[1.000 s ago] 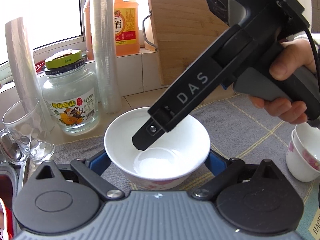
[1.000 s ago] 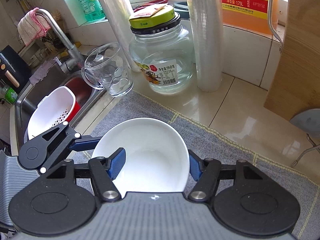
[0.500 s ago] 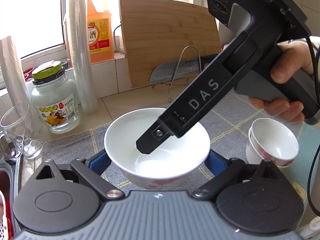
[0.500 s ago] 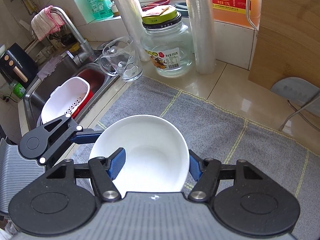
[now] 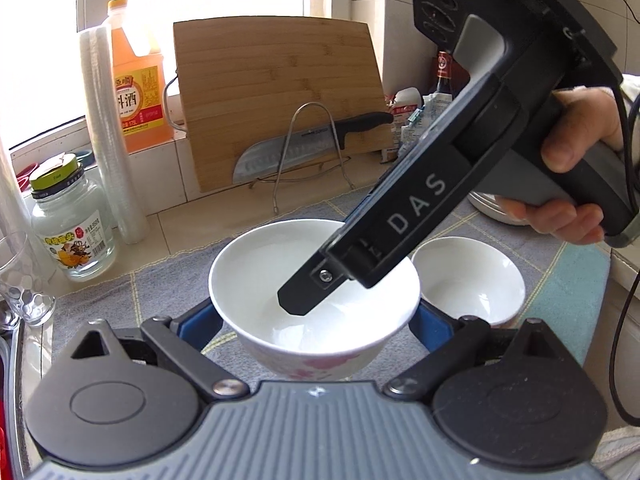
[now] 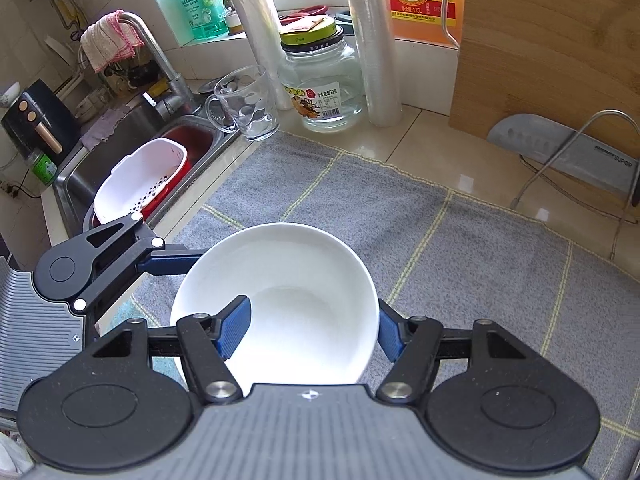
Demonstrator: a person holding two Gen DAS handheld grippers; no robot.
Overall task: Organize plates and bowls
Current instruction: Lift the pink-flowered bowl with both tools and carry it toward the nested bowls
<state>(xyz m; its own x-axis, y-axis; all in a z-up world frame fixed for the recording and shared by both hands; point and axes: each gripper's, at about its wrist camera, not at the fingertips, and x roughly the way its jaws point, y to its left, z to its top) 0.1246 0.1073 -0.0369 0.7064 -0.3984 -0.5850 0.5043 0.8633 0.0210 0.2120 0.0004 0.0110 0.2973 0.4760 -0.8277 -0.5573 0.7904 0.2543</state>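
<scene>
A white bowl (image 5: 312, 280) with a pink flower print hangs just above the grey mat (image 6: 400, 220). My left gripper (image 5: 312, 322) is shut on it, a blue pad on each outer side. My right gripper (image 6: 312, 332) is shut on the same bowl (image 6: 288, 300). One of its fingers (image 5: 304, 300) reaches down inside the bowl, and the other pad (image 6: 390, 336) lies against the outer wall. A person's hand (image 5: 576, 184) holds the right gripper's handle. A small stack of white bowls (image 5: 468, 280) stands on the mat just right of the held bowl.
A bamboo cutting board (image 5: 276, 100) leans at the back with a knife (image 5: 304, 148) on a wire rack. A glass jar (image 6: 320, 80), glass mug (image 6: 248, 104), film rolls (image 6: 376, 40) and an orange bottle (image 5: 138, 80) line the wall. The sink (image 6: 120, 152) holds a white colander (image 6: 140, 184).
Both grippers have carried the bowl to the right along the counter and slightly up. The jar and mug slid away to the left, and the stacked bowls now sit close beside it.
</scene>
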